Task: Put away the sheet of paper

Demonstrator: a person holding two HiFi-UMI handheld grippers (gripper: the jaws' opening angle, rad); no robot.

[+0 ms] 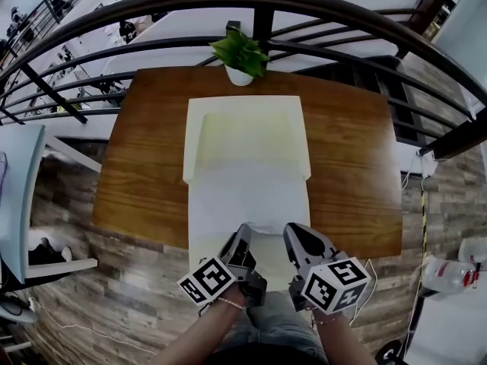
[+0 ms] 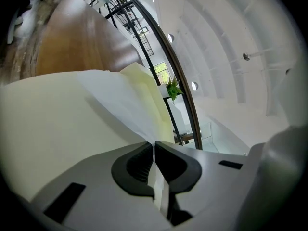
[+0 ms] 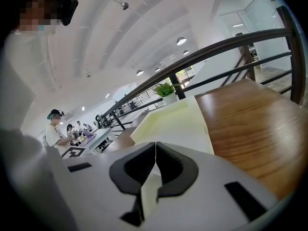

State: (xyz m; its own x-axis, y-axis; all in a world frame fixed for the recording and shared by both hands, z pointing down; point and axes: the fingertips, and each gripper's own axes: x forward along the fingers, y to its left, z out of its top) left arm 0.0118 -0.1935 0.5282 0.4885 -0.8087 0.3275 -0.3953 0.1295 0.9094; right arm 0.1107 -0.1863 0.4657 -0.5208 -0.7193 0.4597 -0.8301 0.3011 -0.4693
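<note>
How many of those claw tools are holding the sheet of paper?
2. The left gripper is shut on the near edge of the sheet of paper. The right gripper is shut on the same edge, just to its right. No others show.

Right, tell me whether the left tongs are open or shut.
Shut on the sheet of paper: the left gripper view shows the left tongs pressed together with the sheet's edge pinched between them.
</note>
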